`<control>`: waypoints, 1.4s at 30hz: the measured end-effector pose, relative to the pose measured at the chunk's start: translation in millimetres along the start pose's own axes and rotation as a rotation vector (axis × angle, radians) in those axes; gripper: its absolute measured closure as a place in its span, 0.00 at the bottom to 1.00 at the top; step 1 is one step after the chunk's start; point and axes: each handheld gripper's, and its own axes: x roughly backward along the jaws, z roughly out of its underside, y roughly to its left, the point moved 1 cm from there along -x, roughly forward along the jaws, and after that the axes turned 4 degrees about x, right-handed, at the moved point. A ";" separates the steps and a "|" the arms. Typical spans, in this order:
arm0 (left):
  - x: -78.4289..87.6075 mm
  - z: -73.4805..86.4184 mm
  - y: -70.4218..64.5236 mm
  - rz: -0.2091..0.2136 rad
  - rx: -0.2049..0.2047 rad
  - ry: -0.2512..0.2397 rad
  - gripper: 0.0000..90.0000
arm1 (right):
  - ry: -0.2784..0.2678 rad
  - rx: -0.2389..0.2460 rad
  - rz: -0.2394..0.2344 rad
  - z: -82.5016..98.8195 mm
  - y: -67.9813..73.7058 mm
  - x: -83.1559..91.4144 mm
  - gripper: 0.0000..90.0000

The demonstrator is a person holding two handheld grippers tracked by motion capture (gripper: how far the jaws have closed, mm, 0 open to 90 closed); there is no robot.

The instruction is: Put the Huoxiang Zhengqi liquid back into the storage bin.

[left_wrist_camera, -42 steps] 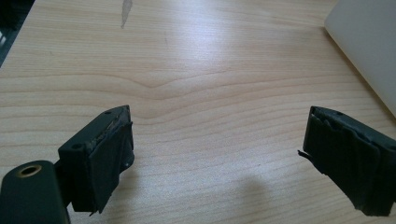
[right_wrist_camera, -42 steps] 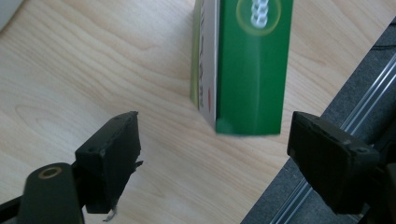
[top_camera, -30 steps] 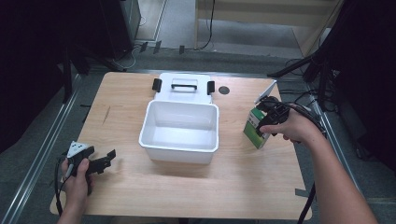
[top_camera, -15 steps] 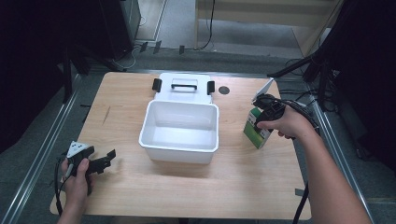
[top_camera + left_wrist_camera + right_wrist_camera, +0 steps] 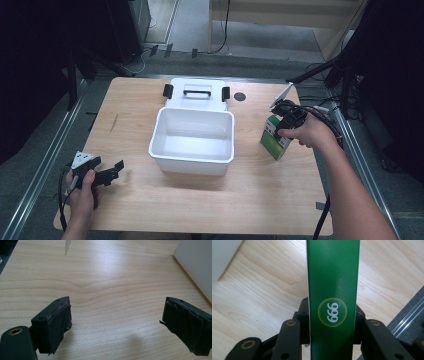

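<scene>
Since the earlier frames the right gripper [image 5: 278, 126] has just been closing, its jaws drawing in on the green box [image 5: 274, 141] that stood between them, and the box itself has not shifted on the table [image 5: 150, 210]. Largest in reach is that table, under both grippers; next the white bin [image 5: 192, 140], open-topped, off to the left of the right gripper and well ahead and to the right of the left one, its lid [image 5: 196, 93] lying just behind it. The box now sits pinched between the right jaws (its narrow green face, with a round "999" mark [image 5: 332, 312], runs straight up between them) and appears to rest on the wood. The left gripper [image 5: 112, 171] lies idle near the table's front edge, jaws spread wide over bare wood. The risk, I judge: the grip takes the box high and from one side, so a quick lift could let it swivel or slip, and a low carry could clip the bin's rim.
</scene>
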 end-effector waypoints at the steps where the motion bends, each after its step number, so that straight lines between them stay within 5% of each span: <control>1: 0.0 0.0 0.0 0.000 0.000 0.000 0.10 | 0.000 0.000 0.000 0.0 0.0 0.0 0.72; 17: 0.1 0.1 -0.3 -0.002 -0.002 -0.001 0.10 | -0.180 0.091 0.018 3.1 14.7 42.6 0.72; 42: 0.2 0.0 -0.3 -0.003 -0.003 -0.001 0.10 | -0.344 0.246 -0.028 -5.6 45.5 104.0 0.72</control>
